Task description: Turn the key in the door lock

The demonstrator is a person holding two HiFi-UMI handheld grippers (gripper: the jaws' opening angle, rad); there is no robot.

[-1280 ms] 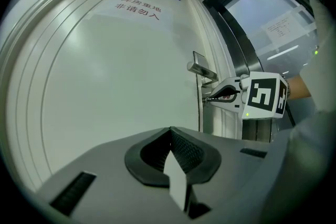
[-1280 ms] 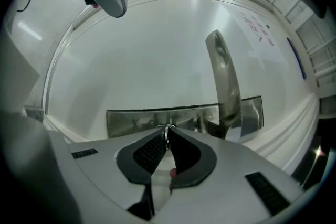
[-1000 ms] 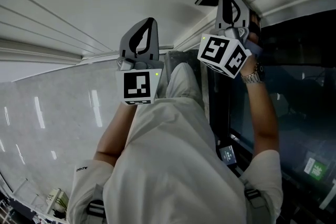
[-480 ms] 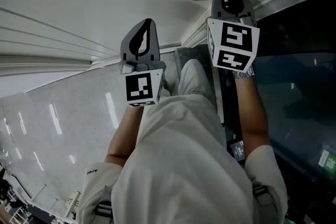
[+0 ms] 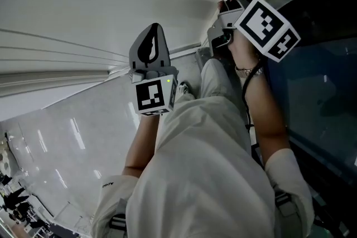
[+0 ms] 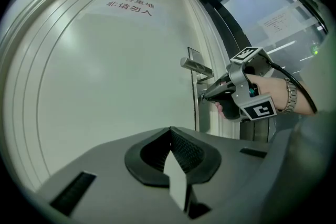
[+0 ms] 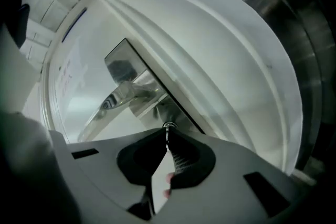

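At the door's edge, below the lever handle (image 7: 122, 96), the key (image 7: 168, 126) sits in the lock, only its thin metal head showing at the tips of the right gripper (image 7: 168, 136). That gripper's jaws are closed almost fully, pinching the key head between their pads. In the right gripper view the handle and the lock plate (image 7: 137, 68) run steeply aslant, and in the head view the gripper's marker cube (image 5: 266, 28) sits cornerwise, so the tool is rolled well off upright. From this the turn is judged under way or largely made. No view shows the bolt, so whether the lock has released cannot be told. Insertion and grasp count as done; what is left is to complete the rotation if any remains and then let go of the key. The left gripper (image 5: 150, 44) hangs well apart from the door (image 6: 115, 71), jaws together and empty, taking no part.
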